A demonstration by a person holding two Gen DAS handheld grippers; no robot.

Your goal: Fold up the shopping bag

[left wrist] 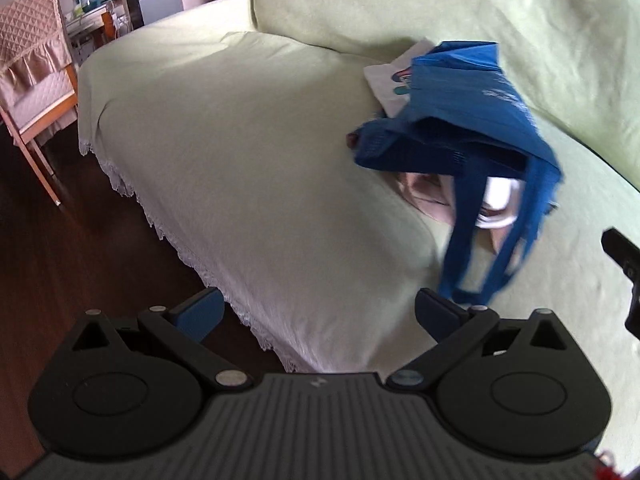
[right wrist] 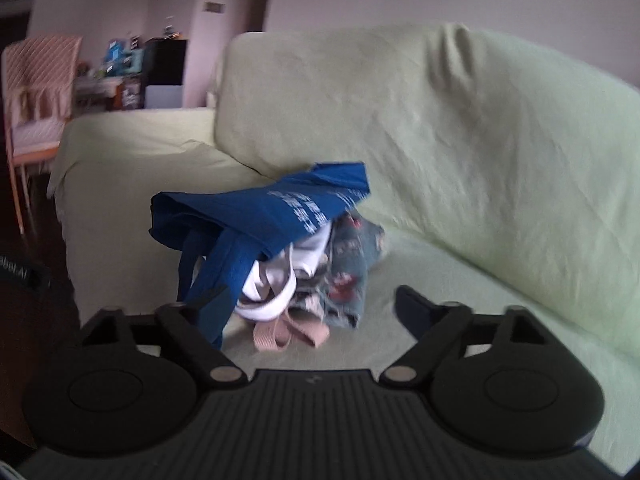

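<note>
The sofa (right wrist: pixel 460 152) carries everything; a pale green cover drapes its seat and backrest. Directly ahead of the right tool, a blue shopping bag (right wrist: pixel 260 216) lies crumpled on the seat, handles hanging toward the tool. Touching the bag are a white bag (right wrist: pixel 276 292), a beige strap (right wrist: pixel 288 334) and patterned denim fabric (right wrist: pixel 348 272).

The left wrist view looks down from above the sofa (left wrist: pixel 248 168) front edge, with the floor at lower left. The right wrist view sits lower, facing the backrest. Both share the blue bag (left wrist: pixel 472 112) (right wrist: pixel 272 212) at middle distance and the chair (left wrist: pixel 32 60) (right wrist: pixel 40 92) at upper left.
</note>
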